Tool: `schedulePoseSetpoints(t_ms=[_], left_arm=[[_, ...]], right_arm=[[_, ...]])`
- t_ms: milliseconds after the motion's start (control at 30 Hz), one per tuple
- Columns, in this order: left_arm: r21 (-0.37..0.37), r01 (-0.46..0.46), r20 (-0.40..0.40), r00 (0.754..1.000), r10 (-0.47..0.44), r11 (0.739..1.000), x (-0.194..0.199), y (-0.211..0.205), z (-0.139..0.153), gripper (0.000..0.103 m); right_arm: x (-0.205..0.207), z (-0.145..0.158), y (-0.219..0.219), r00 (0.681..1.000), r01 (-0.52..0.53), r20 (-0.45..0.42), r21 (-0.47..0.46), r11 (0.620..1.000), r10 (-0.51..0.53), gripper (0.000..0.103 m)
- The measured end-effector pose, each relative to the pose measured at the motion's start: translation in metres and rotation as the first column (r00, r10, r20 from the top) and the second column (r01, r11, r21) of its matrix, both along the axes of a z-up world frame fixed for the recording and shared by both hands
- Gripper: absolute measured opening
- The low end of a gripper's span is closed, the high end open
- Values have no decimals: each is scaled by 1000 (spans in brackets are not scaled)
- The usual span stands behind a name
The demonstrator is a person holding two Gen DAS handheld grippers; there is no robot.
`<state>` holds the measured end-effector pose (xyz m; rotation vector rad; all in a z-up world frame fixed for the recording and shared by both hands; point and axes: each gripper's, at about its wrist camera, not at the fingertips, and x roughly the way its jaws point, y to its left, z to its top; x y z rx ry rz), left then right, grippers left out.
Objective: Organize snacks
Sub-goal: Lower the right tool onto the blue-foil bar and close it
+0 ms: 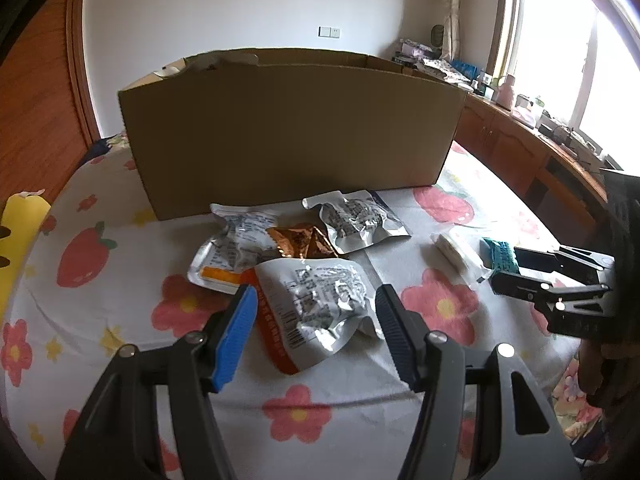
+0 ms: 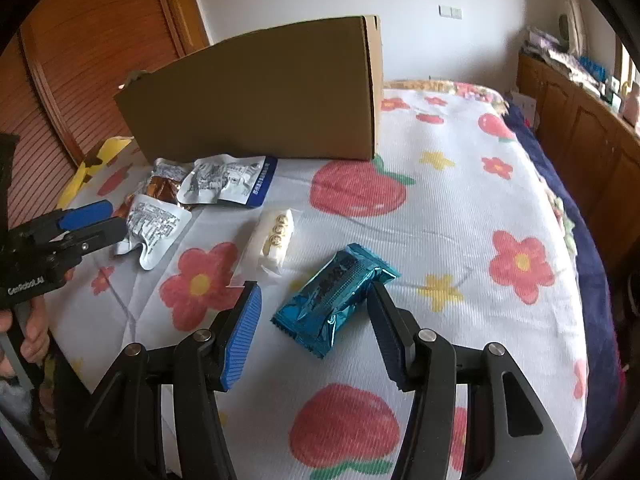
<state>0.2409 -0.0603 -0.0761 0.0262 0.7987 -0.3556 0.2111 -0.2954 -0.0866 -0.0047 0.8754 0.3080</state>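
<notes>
On the flowered bed sheet (image 1: 120,280) a pile of snacks lies in front of a tall cardboard box (image 1: 292,128). My left gripper (image 1: 316,292) is open, its fingers on either side of a silver and orange packet (image 1: 316,304), pads apart from it. Behind lie two more silver packets (image 1: 236,240) (image 1: 356,216) and a copper foil one (image 1: 300,240). My right gripper (image 2: 314,288) is open around a teal foil packet (image 2: 332,292), not pressing it. A white wrapped roll (image 2: 274,236) lies just beyond.
A yellow cushion (image 1: 24,220) sits at the bed's left edge. Wooden cabinets (image 1: 520,148) with clutter on top run under the window on the right. A slatted wooden door (image 2: 80,60) stands behind the box. A hand (image 2: 32,328) holds the left gripper's handle.
</notes>
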Motion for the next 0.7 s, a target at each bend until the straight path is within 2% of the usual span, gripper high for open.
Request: schedulePoseSetpoints(t_ms=[200, 400, 500, 567, 633, 700], left_arm=[[34, -16, 5, 1000, 16, 999, 9, -9, -5, 65], [83, -11, -21, 1000, 12, 996, 16, -20, -14, 66], [117, 8, -24, 1000, -5, 993, 17, -28, -17, 70], [143, 26, -30, 999, -22, 989, 18, -33, -19, 78], [171, 35, -45, 999, -28, 985, 19, -37, -22, 80], [153, 32, -63, 998, -23, 988, 21, -34, -22, 81]], right_arm=[[-6, -4, 9, 999, -17, 48, -78, 997, 20, 56], [-6, -5, 5, 998, -19, 51, -53, 998, 22, 56], [-7, -5, 4, 998, -20, 52, -45, 999, 23, 56], [-7, -5, 3, 998, -20, 54, -41, 999, 22, 56], [-8, -5, 3, 998, -20, 56, -39, 999, 22, 56], [-8, -4, 3, 998, -20, 56, -36, 999, 22, 56]])
